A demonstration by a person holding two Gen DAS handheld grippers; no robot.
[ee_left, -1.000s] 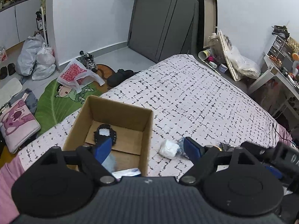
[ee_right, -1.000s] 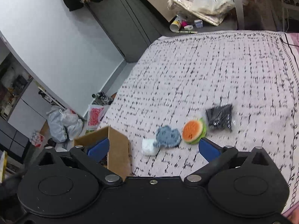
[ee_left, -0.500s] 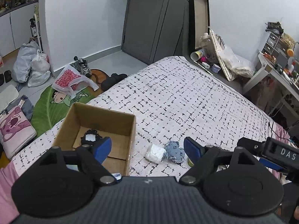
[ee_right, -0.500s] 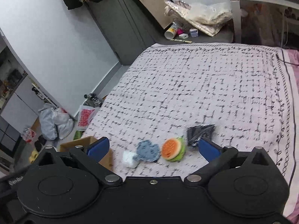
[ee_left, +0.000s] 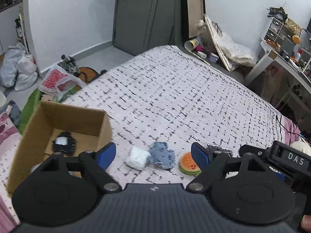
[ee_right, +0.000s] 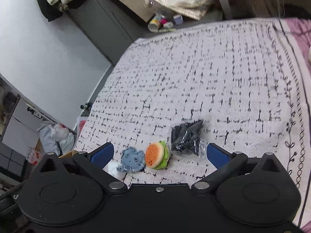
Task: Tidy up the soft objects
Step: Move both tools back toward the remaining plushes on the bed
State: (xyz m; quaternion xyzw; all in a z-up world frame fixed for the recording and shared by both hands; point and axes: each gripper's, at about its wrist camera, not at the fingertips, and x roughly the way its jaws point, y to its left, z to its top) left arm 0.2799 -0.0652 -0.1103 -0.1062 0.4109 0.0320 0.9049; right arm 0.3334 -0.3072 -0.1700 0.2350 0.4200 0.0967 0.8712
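Observation:
Four soft things lie in a row on the patterned bedspread: a white wad (ee_left: 137, 157), a blue denim plush (ee_left: 162, 155), a burger plush (ee_left: 190, 164) and a black item in clear wrap (ee_right: 187, 137). My left gripper (ee_left: 153, 155) hangs open above the wad and the denim plush, nothing between its blue pads. My right gripper (ee_right: 159, 153) is open too, over the denim plush (ee_right: 132, 159) and burger plush (ee_right: 157, 155). The cardboard box (ee_left: 48, 116) stands at the left with a black and white item (ee_left: 64, 143) inside.
The right gripper's body (ee_left: 279, 161) shows at the right edge of the left wrist view. Bags (ee_left: 18, 69) and a green mat lie on the floor left of the bed. Clutter (ee_left: 223, 48) sits past the bed's far end, a desk (ee_left: 281, 62) at the right.
Both grippers have shifted right along the bed and come lower and closer to the row of soft things; the box has slid toward the left edge of view. Jaws unchanged.

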